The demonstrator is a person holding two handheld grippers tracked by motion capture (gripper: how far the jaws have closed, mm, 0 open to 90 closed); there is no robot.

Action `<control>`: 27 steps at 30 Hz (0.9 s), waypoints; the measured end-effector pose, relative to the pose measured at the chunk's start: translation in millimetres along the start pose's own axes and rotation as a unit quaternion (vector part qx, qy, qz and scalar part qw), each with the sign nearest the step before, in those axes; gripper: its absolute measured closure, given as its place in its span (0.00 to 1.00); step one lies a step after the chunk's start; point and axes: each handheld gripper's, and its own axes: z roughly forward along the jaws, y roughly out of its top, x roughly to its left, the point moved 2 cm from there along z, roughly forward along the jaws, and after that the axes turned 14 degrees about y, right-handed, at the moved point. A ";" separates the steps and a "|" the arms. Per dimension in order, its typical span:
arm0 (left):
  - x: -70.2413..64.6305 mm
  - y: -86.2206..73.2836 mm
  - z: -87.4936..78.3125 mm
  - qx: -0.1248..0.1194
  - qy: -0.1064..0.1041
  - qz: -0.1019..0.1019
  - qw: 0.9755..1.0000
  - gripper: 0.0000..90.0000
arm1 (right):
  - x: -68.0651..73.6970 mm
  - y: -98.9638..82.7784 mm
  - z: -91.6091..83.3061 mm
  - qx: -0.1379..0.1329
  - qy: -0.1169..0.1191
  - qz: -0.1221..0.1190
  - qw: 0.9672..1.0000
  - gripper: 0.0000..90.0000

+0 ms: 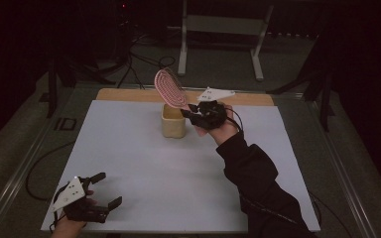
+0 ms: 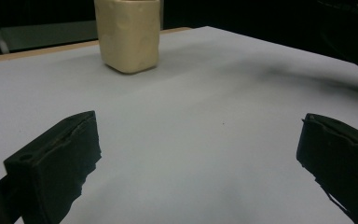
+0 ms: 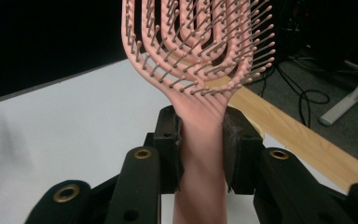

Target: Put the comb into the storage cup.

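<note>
At the far middle of the tabletop (image 1: 129, 148): a cream cup (image 1: 173, 121) stands upright, just short of the wooden strip (image 1: 129, 94) along the far edge.
Right gripper (image 1: 188, 113): held up at about 3 o'clock of the cup, close beside its rim, its jaws pointing toward 9 o'clock in the high view.
Right jaws: clenched on the handle of a pink hairbrush (image 1: 170, 88); in the right gripper view the handle (image 3: 200, 154) runs straight up between the two black pads, pressed from both sides.
Hairbrush: off the tabletop, its oval head rising from the jaws toward 11 o'clock, above the cup's mouth and tilted; the bristles (image 3: 200, 42) face the right gripper's camera.
Left gripper (image 1: 106, 191): low at the near left corner of the tabletop, roughly 7 o'clock of the cup and well apart from it.
Left jaws: released, spread wide, with bare white surface between them; the cup (image 2: 128, 35) stands far beyond, toward 11 o'clock in the left gripper view.
</note>
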 end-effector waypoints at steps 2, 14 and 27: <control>-0.4 0.1 0.1 -0.001 -0.001 -0.001 1.000 0.00 | -1.1 3.2 2.8 -0.007 0.001 -0.003 1.000 0.78; 0.2 0.0 -0.3 -0.002 -0.002 -0.002 1.000 0.00 | -8.2 17.5 21.7 -0.030 0.011 -0.002 0.999 0.78; -1.1 0.3 -2.2 -0.002 -0.004 0.003 1.000 0.00 | -18.2 31.8 49.5 -0.064 -0.011 0.015 0.998 0.78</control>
